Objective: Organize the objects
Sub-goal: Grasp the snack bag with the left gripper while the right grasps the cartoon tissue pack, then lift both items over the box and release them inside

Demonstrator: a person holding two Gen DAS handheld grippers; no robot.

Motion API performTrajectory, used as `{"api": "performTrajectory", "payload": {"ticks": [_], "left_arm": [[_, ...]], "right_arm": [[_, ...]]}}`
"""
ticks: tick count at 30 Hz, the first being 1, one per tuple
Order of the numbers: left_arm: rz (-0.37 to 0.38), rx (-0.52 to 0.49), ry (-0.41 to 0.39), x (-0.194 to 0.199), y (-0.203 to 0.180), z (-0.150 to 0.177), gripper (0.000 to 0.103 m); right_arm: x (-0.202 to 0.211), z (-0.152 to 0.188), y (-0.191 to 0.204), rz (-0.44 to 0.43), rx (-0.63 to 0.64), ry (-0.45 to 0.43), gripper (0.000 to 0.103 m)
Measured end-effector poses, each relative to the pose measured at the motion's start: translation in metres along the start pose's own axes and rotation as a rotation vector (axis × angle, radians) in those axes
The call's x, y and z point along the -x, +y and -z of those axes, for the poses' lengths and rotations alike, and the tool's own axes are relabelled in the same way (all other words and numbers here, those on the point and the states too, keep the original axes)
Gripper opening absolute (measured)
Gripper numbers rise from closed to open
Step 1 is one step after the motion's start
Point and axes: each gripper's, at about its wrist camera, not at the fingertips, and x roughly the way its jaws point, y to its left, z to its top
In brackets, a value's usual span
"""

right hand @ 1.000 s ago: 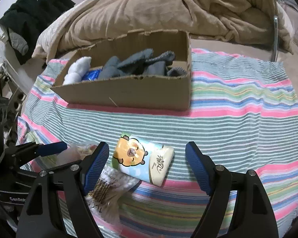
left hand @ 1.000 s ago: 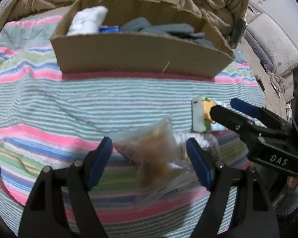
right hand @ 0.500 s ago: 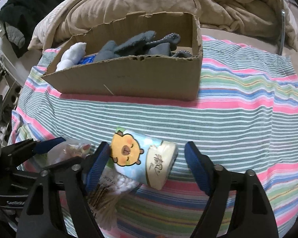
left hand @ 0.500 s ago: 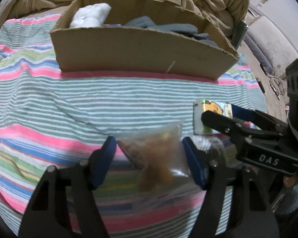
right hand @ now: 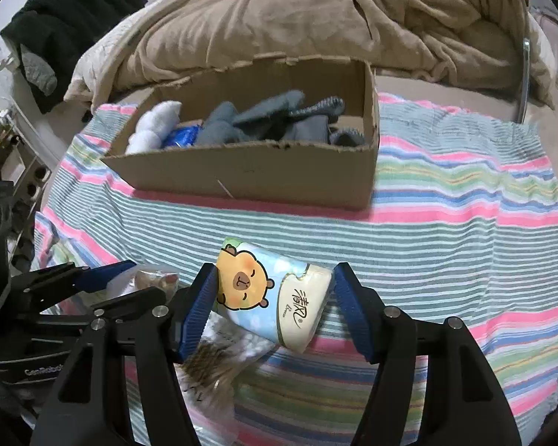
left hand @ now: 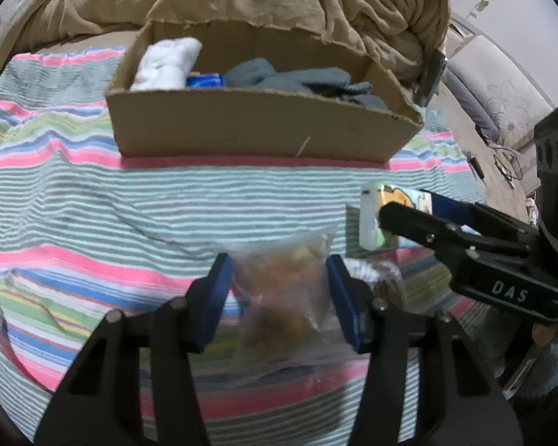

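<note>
A clear plastic bag of brown bits (left hand: 282,286) lies on the striped cloth (left hand: 93,204). My left gripper (left hand: 281,290) is closing, and its blue pads press the bag's two sides. A tissue pack with a bear picture (right hand: 271,293) sits tilted between the closing jaws of my right gripper (right hand: 275,293), both pads touching it. The left wrist view shows the right gripper (left hand: 427,215) around the tissue pack (left hand: 372,219). A bag of cotton swabs (right hand: 212,360) lies under the pack's near end. An open cardboard box (right hand: 260,174) stands beyond with grey socks (right hand: 271,119) and a white roll (right hand: 152,126).
A tan blanket (right hand: 316,18) is heaped behind the box (left hand: 264,122). Dark clothes (right hand: 70,11) pile up at the far left. A sofa (left hand: 502,93) and cables are off the bed's right side. Bare striped cloth (right hand: 465,241) stretches to the right.
Both pairs of jaws have narrowed: the left onto the clear bag, which now looks squeezed, the right onto the tissue pack. The hands have barely shifted.
</note>
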Motion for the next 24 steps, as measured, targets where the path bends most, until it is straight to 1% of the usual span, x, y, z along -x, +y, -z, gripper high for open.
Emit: {"api": "performTrajectory", "payload": {"ticks": [7,14,15,20,22,24], "left_arm": [[0.006,-0.003,-0.032,0.015,0.002,-0.008,0.05],[0.011,-0.011,-0.064,0.025,-0.003,-0.016,0.048],[0.01,-0.016,-0.072,0.028,-0.004,-0.017,0.046],[-0.003,-0.026,-0.11,0.036,-0.005,-0.028,0.046],[-0.003,-0.02,-0.108,0.036,-0.003,-0.031,0.046],[0.001,-0.029,-0.086,0.031,-0.003,-0.032,0.046]], "right_arm": [[0.015,-0.008,0.003,-0.01,0.005,-0.038,0.067],[0.028,-0.015,0.001,-0.011,0.001,-0.07,0.067],[0.029,-0.017,0.001,-0.011,0.002,-0.075,0.067],[0.035,-0.024,0.001,-0.012,0.009,-0.095,0.067],[0.037,-0.026,0.001,-0.011,0.007,-0.101,0.067],[0.038,-0.027,0.0,-0.012,0.005,-0.104,0.067]]}}
